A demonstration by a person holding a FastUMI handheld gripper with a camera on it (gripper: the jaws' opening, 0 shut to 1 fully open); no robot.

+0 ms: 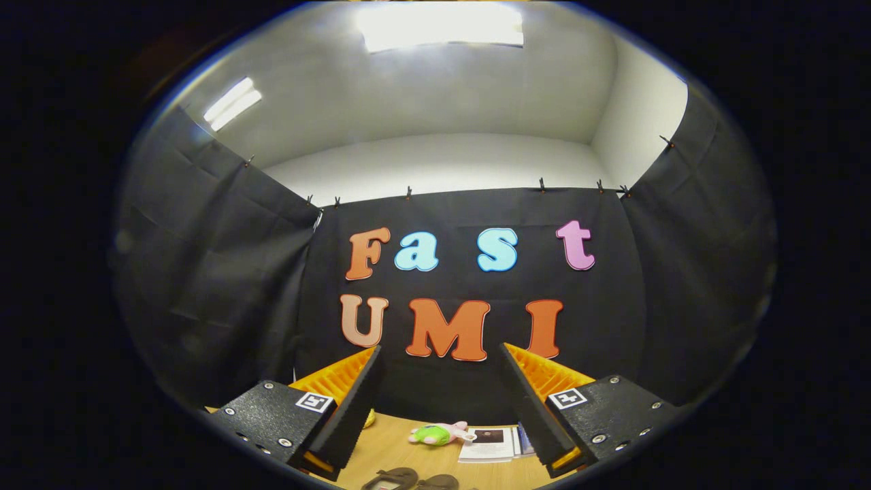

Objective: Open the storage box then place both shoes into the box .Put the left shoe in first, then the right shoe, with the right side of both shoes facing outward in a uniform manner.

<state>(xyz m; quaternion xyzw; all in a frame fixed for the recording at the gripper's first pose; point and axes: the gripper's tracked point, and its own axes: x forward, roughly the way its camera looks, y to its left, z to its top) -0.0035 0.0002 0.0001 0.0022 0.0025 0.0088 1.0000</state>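
the gripper (441, 401) is held up high with its fingers spread wide apart and nothing between them. below and between the fingers, a pair of dark brown shoes (408, 480) lies on the light wooden tabletop (388, 446). beyond them rest a small green and pink plush toy (439, 433) and a white printed leaflet (491, 444).
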